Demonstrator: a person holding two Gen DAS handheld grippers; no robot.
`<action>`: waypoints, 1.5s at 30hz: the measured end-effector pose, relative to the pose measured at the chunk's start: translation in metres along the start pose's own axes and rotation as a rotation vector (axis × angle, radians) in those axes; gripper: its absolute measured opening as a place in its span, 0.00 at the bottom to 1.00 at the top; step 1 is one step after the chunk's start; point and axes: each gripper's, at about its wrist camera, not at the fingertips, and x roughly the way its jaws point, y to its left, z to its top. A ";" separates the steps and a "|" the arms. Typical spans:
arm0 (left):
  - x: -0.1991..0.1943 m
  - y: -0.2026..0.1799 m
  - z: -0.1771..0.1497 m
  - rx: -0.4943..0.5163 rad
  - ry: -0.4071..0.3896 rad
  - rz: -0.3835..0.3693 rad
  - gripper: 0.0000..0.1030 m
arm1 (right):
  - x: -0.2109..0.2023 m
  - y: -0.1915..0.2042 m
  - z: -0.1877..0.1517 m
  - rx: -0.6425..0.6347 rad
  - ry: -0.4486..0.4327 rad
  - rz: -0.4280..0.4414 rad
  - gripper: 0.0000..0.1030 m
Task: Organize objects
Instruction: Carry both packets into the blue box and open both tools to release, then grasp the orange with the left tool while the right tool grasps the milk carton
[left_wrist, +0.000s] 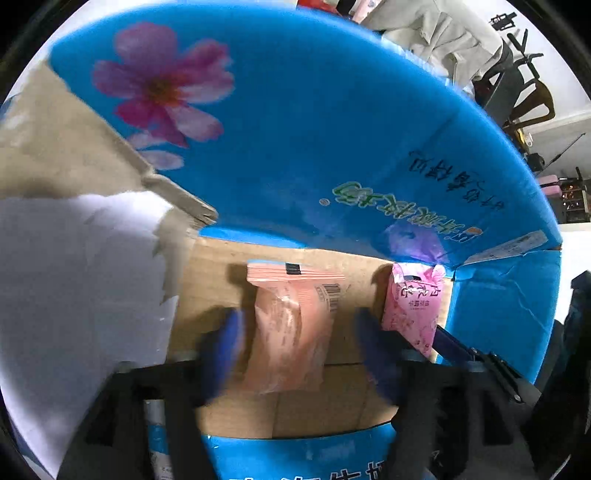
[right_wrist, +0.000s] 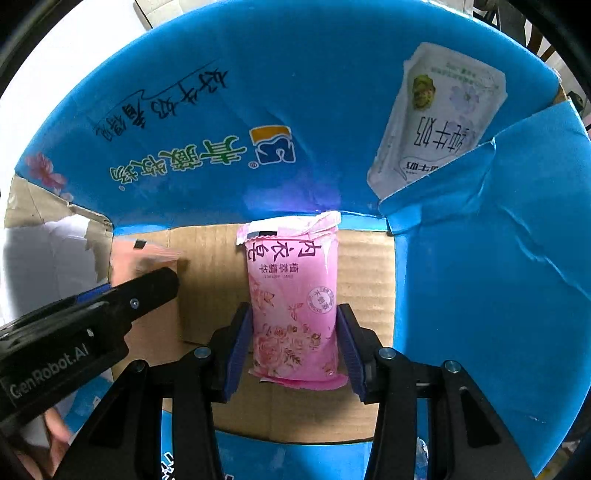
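Right wrist view showed my right gripper (right_wrist: 293, 347) clamped on the pink soap packet (right_wrist: 293, 302) inside the blue carton (right_wrist: 480, 295); beside it, my left gripper (left_wrist: 297, 354), fingers apart, straddled the peach packet (left_wrist: 291, 328). Setting each flat seemed wise.

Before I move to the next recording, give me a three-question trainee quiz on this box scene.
1. True or false: the right gripper is shut on the pink soap packet.
2. Which packet lies between the left gripper's open fingers? A) green B) orange packet C) white
3. Fill in: both packets are inside a blue ____.

Key: 1 true; 2 B; 3 cardboard box.
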 end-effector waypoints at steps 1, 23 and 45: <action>-0.006 0.001 -0.001 0.002 -0.018 0.008 0.87 | 0.000 0.000 0.001 0.004 0.006 0.006 0.55; -0.145 -0.007 -0.123 0.139 -0.412 0.179 0.87 | -0.156 0.011 -0.085 -0.023 -0.072 0.003 0.81; -0.203 -0.034 -0.225 0.185 -0.466 0.135 0.87 | -0.309 -0.020 -0.154 0.082 0.280 0.086 0.81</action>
